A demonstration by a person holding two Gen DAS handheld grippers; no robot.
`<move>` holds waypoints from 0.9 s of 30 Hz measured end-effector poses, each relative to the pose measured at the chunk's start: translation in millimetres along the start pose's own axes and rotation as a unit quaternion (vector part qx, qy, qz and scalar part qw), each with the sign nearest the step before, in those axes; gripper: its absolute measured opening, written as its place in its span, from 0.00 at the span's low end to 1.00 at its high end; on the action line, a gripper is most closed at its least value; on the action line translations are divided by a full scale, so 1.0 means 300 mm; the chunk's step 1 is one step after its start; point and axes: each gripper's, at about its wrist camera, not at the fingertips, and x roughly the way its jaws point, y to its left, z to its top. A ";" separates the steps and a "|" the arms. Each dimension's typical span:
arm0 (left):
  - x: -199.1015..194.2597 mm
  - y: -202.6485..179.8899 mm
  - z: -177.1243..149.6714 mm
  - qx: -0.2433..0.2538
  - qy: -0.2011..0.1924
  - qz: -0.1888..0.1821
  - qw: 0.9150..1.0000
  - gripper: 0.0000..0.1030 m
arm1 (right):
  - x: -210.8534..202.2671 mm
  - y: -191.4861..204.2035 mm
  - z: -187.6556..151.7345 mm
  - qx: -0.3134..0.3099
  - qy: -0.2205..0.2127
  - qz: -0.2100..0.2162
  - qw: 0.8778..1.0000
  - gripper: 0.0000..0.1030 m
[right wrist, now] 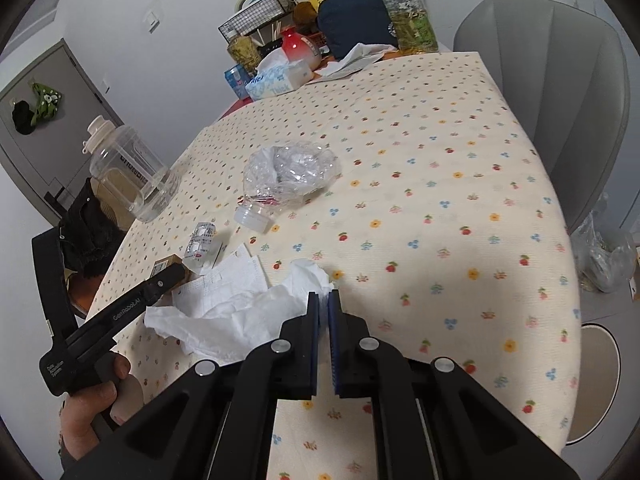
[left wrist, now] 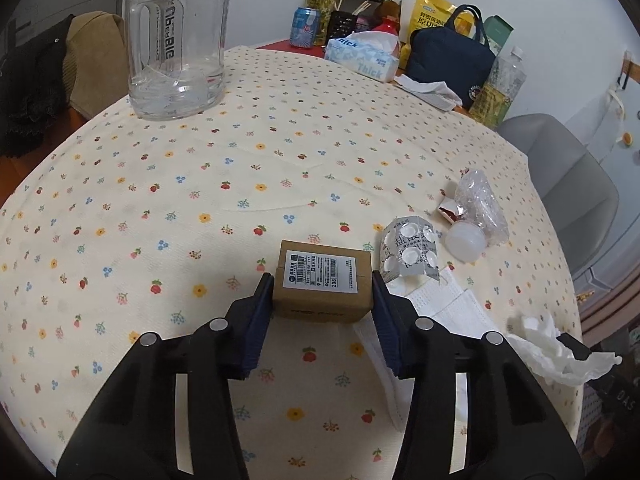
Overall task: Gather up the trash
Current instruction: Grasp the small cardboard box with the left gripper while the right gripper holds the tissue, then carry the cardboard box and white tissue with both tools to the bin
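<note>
1. My left gripper (left wrist: 322,284) has its two blue pads against the left and right sides of a small cardboard box (left wrist: 321,280), so it is clamped on it; the box's shipping label faces up, and I cannot tell whether the box rests on the cloth or is just above it

2. My right gripper (right wrist: 323,306) is nearly closed, only a thin slit between the pads, with nothing visibly held; its tips sit at the right edge of a crumpled white tissue (right wrist: 236,320)

3. The table (left wrist: 200,152) carries a cream flowered cloth. To the left and far side of the box the cloth lies open, up to a big clear water jug (left wrist: 178,36) near the far left edge

4. Right of the box the trash crowds together: a flat white face mask (left wrist: 432,304) just beside my right pad, an empty silver pill blister (left wrist: 410,250) touching the mask's far edge, then a translucent white cap (left wrist: 466,242) and a crumpled clear plastic bag (left wrist: 480,204) further right

5. In the right wrist view, the cloth to the right of my right gripper is bare out to the table's right edge, where a grey chair (right wrist: 552,92) stands close

6. Along the far edge stand a tissue pack (left wrist: 362,56), a navy bag (left wrist: 456,56) and bottles
</note>
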 end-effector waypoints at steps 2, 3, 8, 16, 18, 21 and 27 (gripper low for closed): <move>-0.020 -0.003 0.000 0.001 -0.009 0.007 1.000 0.46 | -0.023 -0.013 -0.003 0.004 -0.006 -0.002 1.000 0.06; -0.033 -0.003 0.000 0.000 -0.014 0.011 1.000 0.46 | -0.036 -0.020 -0.005 0.005 -0.008 -0.001 1.000 0.06; -0.102 -0.017 0.005 0.000 -0.033 0.003 0.999 0.46 | -0.106 -0.047 -0.008 0.014 -0.027 -0.002 1.000 0.06; -0.225 -0.099 0.003 0.018 -0.066 -0.025 0.997 0.46 | -0.259 -0.091 -0.005 0.023 -0.071 -0.004 0.997 0.06; -0.248 -0.132 -0.002 0.026 -0.069 -0.035 0.997 0.46 | -0.300 -0.111 -0.003 0.028 -0.083 -0.007 0.996 0.06; -0.276 -0.180 -0.008 0.037 -0.074 -0.049 0.995 0.46 | -0.363 -0.143 -0.001 0.036 -0.100 -0.013 0.994 0.06; -0.318 -0.294 -0.027 0.069 -0.079 -0.075 0.992 0.46 | -0.467 -0.211 -0.009 0.050 -0.129 -0.026 0.990 0.06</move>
